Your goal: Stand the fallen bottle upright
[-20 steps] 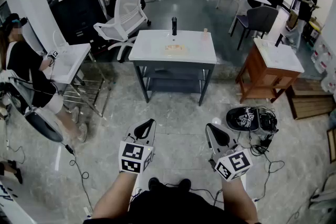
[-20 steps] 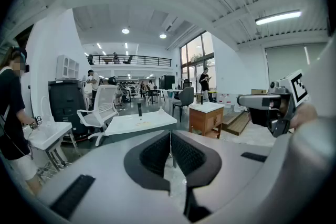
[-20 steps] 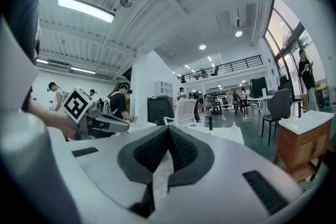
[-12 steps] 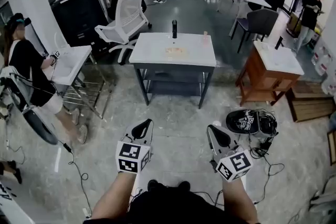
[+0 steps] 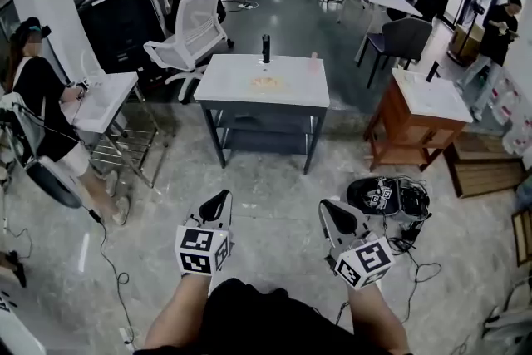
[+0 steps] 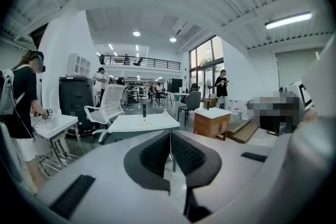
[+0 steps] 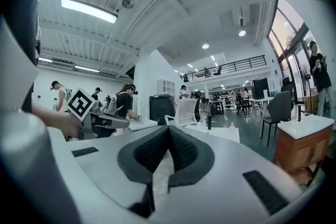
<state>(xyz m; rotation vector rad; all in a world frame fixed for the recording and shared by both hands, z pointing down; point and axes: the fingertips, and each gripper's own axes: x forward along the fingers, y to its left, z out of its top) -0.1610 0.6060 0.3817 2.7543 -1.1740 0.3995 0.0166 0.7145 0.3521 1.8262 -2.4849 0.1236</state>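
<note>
Drift was slight: the counter (image 5: 218, 91) sat a little further left in the head view than a moment before. The left gripper (image 5: 219, 201) and right gripper (image 5: 332, 210) hung low, fingers together and empty. Both were well apart from the pale shape lying mid-counter, probably the fallen bottle (image 5: 266, 82), so no reach had begun.

Open-plan office: white tables (image 5: 241, 81), swivel chairs (image 5: 189, 31), a railed mezzanine (image 6: 137, 64).
</note>
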